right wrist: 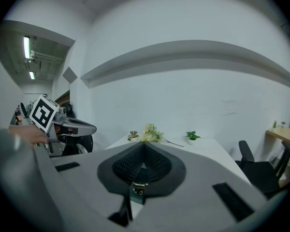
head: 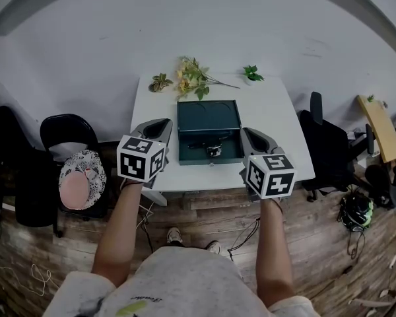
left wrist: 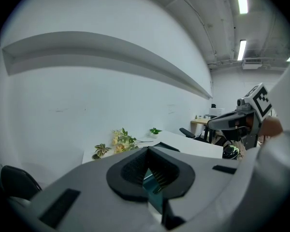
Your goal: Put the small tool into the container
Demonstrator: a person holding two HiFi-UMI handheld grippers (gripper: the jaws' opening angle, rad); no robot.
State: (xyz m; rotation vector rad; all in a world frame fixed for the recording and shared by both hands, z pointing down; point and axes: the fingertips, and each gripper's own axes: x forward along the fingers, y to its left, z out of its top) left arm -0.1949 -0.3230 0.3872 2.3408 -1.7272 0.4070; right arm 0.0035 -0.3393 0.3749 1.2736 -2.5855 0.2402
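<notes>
A dark green metal box point(head: 208, 116) stands open in the middle of the white table point(head: 270, 117). In its front part lies a small dark and shiny thing point(head: 213, 150); what it is I cannot make out. My left gripper point(head: 161, 125) hovers at the box's left side and my right gripper point(head: 250, 135) at its right side, both near the table's front edge. The left gripper point(left wrist: 146, 152) has its pads pressed together with nothing between them. The right gripper point(right wrist: 144, 148) is shut and empty too, and a metal catch point(right wrist: 137, 188) shows through the gap under its pads.
Artificial flowers point(head: 195, 78), a leaf sprig point(head: 160, 82) and a small potted plant point(head: 253, 73) lie along the table's far edge by the wall. A black chair point(head: 69, 132) stands left of the table and an office chair point(head: 323, 137) right of it.
</notes>
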